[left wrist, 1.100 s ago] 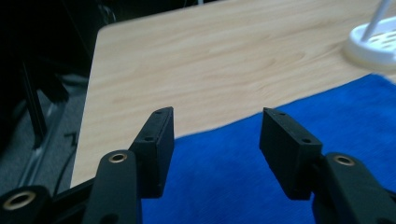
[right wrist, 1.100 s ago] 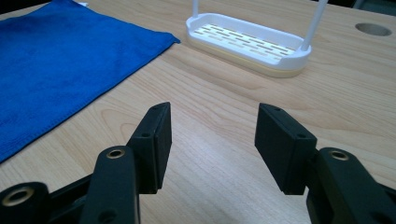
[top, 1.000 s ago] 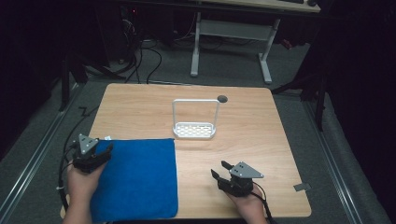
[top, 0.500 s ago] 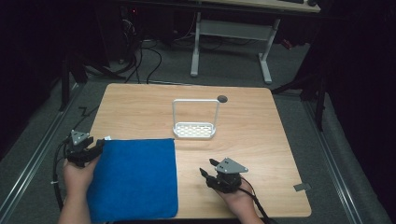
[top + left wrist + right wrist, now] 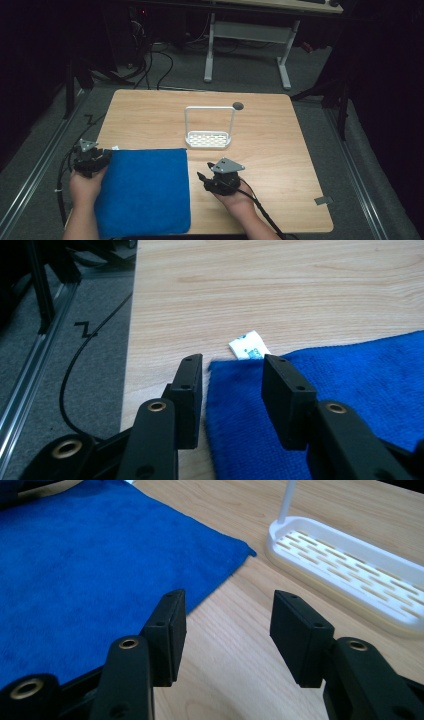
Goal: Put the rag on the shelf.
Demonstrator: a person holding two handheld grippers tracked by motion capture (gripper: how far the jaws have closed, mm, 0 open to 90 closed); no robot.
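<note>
- Left claw (image 5: 230, 390): jaws apart and just been closing, straddling the far left corner of the blue towel (image 5: 145, 192); pads not yet pressing the cloth.
- Right claw (image 5: 227, 635): jaws spread, nothing between them, over bare tabletop (image 5: 280, 135) just beside the towel's right edge.
- Blue towel: flat on the tabletop's near left part, white tag (image 5: 248, 346) at its corner.
- White rack (image 5: 209, 139): beyond the towel, mid-tabletop.

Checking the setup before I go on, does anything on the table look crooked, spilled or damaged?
Nothing stands out. The blue towel lies flat and square, its white tag poking out at the corner, and the white rack stands upright on the table.
</note>
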